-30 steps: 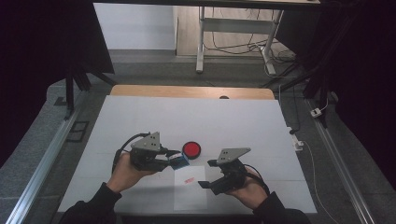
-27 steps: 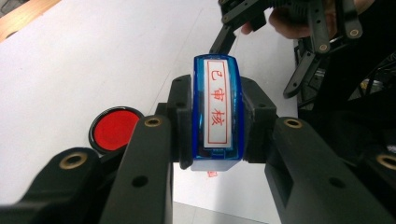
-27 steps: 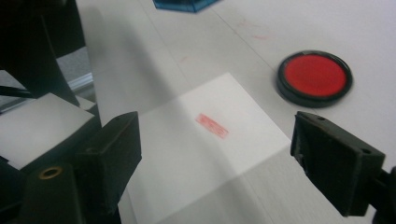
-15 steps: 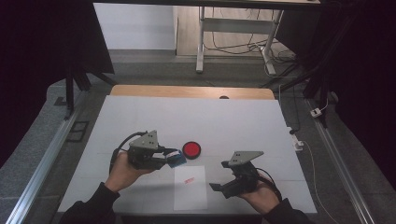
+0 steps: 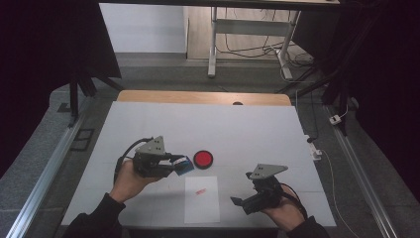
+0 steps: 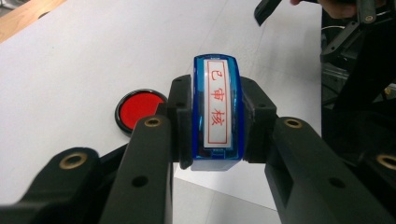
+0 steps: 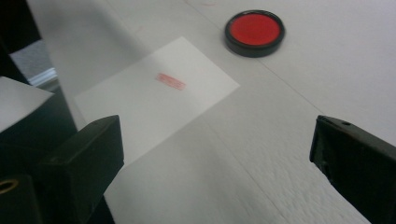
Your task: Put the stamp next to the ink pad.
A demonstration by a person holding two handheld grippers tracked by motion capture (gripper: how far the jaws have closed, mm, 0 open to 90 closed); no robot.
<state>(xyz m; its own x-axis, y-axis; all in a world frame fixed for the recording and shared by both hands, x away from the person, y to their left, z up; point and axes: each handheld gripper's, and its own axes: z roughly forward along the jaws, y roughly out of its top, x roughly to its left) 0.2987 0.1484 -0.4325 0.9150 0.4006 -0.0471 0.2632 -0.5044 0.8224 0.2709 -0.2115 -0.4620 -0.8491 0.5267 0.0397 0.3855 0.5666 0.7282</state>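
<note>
Two hand-held grippers from above: my left hand-held gripper (image 5: 174,165) pinches the blue stamp (image 5: 184,166) above the surface (image 5: 247,129), beside the ink pad (image 5: 203,159).

Its own view: pads clamp the stamp's (image 6: 218,112) narrow sides — light, rigid, slick plastic.

My right hand-held gripper (image 7: 215,154) has just been opening, nothing between, spread near the stamped paper (image 7: 154,107).

Far half of desk (image 5: 208,119) wide open. Near centre: red ink pad (image 5: 203,159) just beyond paper sheet (image 5: 202,199); bare lanes on both sides.

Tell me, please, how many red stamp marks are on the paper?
1: a single mark on the upper half of the paper, which lies just below the ink pad.
</note>
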